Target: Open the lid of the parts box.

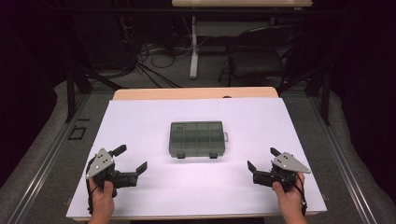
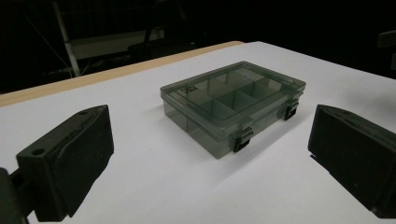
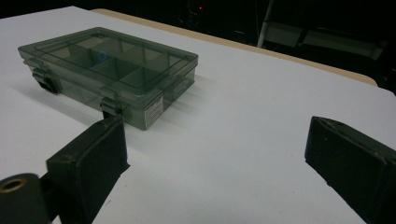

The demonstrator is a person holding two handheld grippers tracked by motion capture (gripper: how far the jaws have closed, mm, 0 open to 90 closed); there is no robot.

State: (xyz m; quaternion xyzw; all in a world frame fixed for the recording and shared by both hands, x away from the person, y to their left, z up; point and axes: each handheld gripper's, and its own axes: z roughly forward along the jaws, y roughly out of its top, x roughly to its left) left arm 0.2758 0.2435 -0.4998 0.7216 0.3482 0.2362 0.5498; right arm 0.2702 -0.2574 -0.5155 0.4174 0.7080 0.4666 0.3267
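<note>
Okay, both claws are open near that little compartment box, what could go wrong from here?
The box is light-looking and lies loose on the smooth white table, so a push from one claw might slide it. Its two front latches are small; the left claw or right claw could slip off them.

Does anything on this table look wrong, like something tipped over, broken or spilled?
Nothing stands out. The grey plastic box sits flat and square on the white table, lid down and both front latches closed, with no cracks or spills to be seen. The left claw and right claw are open, each apart from the box.
</note>
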